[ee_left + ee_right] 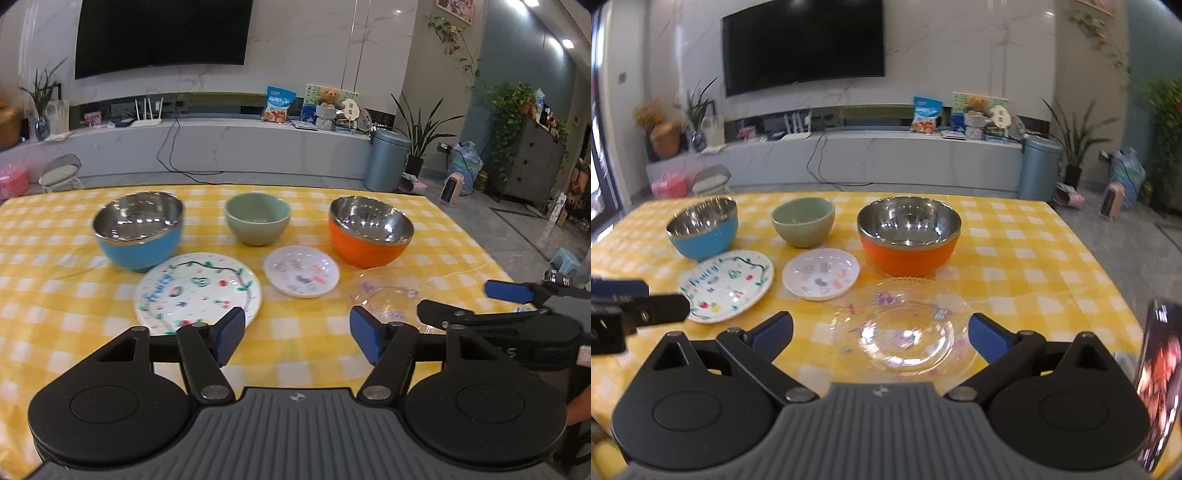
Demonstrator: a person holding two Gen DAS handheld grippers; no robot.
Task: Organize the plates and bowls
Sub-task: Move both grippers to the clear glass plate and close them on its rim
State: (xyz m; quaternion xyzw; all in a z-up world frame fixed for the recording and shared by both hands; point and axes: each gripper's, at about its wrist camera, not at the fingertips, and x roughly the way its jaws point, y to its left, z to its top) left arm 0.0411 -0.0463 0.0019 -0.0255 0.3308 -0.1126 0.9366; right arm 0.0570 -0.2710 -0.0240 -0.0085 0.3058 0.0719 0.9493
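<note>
On the yellow checked table [55, 302] stand a blue steel-lined bowl [138, 230], a green ceramic bowl [257, 218] and an orange steel-lined bowl [369, 230]. In front lie a fruit-patterned white plate [197, 291], a small white plate [301, 271] and a clear glass plate [903, 330]. My left gripper [297, 336] is open and empty, near the fruit plate's front edge. My right gripper [881, 332] is open and empty, its fingers either side of the glass plate's near half. The right gripper also shows in the left wrist view [465, 302].
A dark phone-like object [1158, 376] stands at the right table edge. Beyond the table are a TV wall, a low cabinet, a grey bin [386, 160], plants and a folding chair [61, 173].
</note>
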